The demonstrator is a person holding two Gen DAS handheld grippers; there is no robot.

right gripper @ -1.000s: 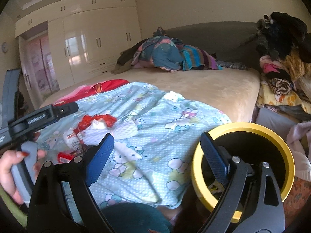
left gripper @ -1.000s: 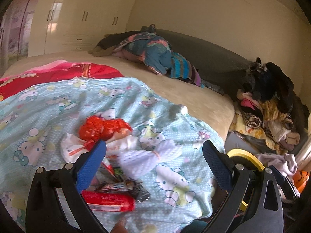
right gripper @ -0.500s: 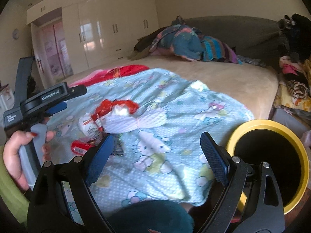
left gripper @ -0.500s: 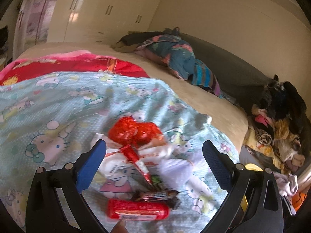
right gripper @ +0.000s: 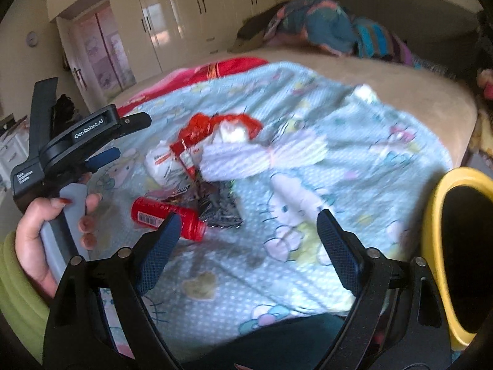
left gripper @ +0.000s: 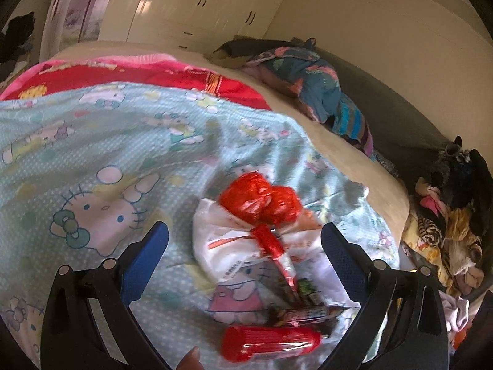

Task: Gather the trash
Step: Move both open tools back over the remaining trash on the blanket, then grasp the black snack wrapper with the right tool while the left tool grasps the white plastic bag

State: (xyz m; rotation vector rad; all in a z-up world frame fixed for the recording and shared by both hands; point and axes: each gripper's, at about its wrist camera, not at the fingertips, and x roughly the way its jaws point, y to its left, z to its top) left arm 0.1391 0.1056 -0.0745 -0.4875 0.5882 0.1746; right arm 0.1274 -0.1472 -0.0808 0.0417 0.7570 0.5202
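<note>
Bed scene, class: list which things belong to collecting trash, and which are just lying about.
Belongs to the job:
red bottle
red plastic bag
white plastic bag
dark snack wrappers
yellow-rimmed bin

Just lying about:
cartoon-cat blanket
red blanket
clothes pile

Glossy crinkled red plastic bag (left gripper: pixel 260 205) lies on the matt printed cloth blanket (left gripper: pixel 101 141).

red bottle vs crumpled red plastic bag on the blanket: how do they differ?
The red bottle is rigid and cylindrical with a printed label; the red plastic bag is soft, crumpled and glossy. The bottle lies on its side at the near edge of the trash pile; the bag sits at the far side, on top of a white bag. Both are red and rest on the cartoon-cat blanket, untouched.
</note>
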